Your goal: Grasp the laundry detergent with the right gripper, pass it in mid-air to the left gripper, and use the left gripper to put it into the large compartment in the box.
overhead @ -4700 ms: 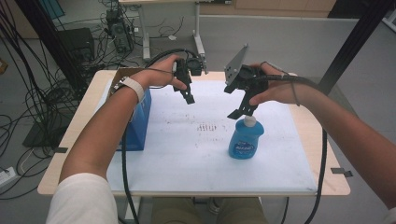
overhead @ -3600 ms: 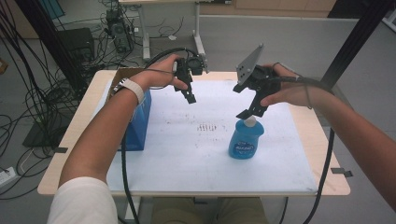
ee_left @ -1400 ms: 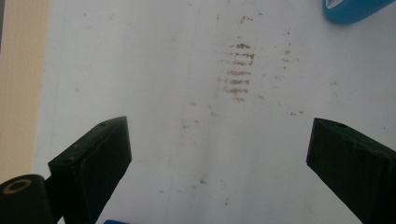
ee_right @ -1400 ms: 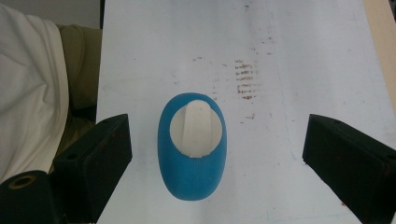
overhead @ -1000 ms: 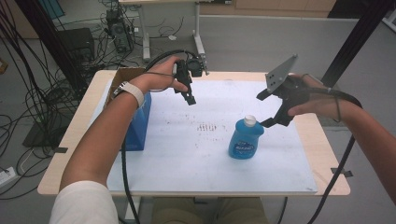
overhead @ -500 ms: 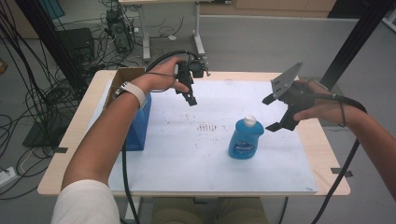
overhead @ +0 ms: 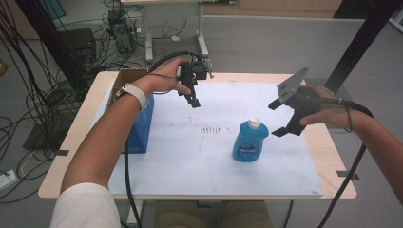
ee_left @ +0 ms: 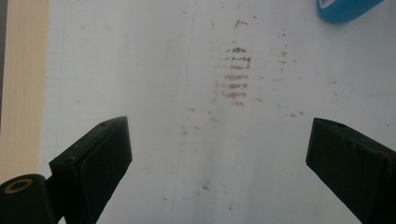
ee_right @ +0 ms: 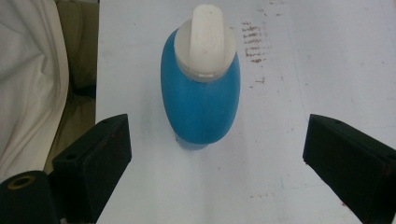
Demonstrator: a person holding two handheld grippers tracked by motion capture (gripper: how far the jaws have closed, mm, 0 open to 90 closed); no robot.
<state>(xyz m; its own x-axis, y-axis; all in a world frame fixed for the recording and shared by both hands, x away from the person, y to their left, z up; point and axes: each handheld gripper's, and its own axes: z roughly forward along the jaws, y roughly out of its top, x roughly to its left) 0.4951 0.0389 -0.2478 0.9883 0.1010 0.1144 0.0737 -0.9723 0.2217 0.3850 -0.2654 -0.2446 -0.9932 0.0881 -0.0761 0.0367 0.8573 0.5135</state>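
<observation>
A blue bottle (overhead: 248, 142) with a white cap (ee_right: 206, 37) stands upright on the white mat (overhead: 190, 156), right of the tabletop's middle. My right gripper (overhead: 285, 116) hovers just beside it toward the right edge, jaws spread wide and empty. My left gripper (overhead: 192, 92) hangs near the far edge, also wide open, over rows of brown specks (ee_left: 235, 74). I judge the bottle is freed; grasping it again calls for closing in around its body.

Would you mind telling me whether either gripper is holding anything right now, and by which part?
Nothing is held. The right gripper hangs open beside the blue bottle, apart from it; the left gripper is open above the white mat.
</observation>
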